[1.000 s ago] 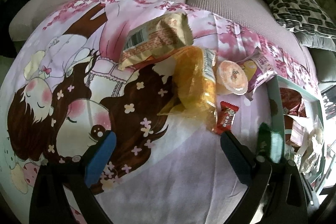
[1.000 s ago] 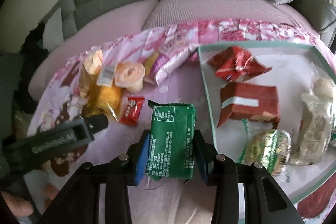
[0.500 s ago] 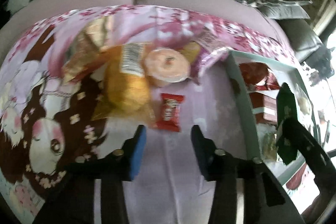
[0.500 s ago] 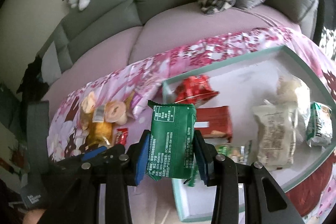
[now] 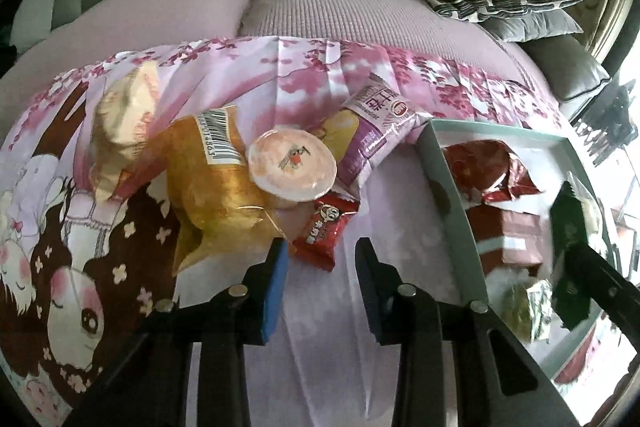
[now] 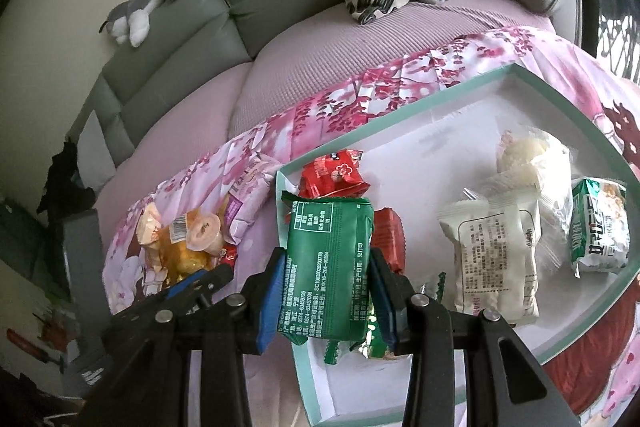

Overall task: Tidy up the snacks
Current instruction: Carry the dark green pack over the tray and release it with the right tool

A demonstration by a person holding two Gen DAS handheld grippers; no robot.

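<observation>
So the right gripper (image 6: pixel 326 267) jaws hold the green packet (image 6: pixel 326 263) upright, probably right above the tray (image 6: pixel 472 83), while the left gripper (image 5: pixel 320 255) jaws sit narrow and empty.

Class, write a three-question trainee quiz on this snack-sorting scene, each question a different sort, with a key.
1. True or false: the right gripper holds a green foil snack packet.
2. What lies nearest ahead of the left gripper? A) small red candy wrapper B) patterned cushion C) plush toy
3. Fill in: the green packet hangs over the mint-rimmed white ____.

Key: 1 true; 2 A; 3 tray.
</observation>
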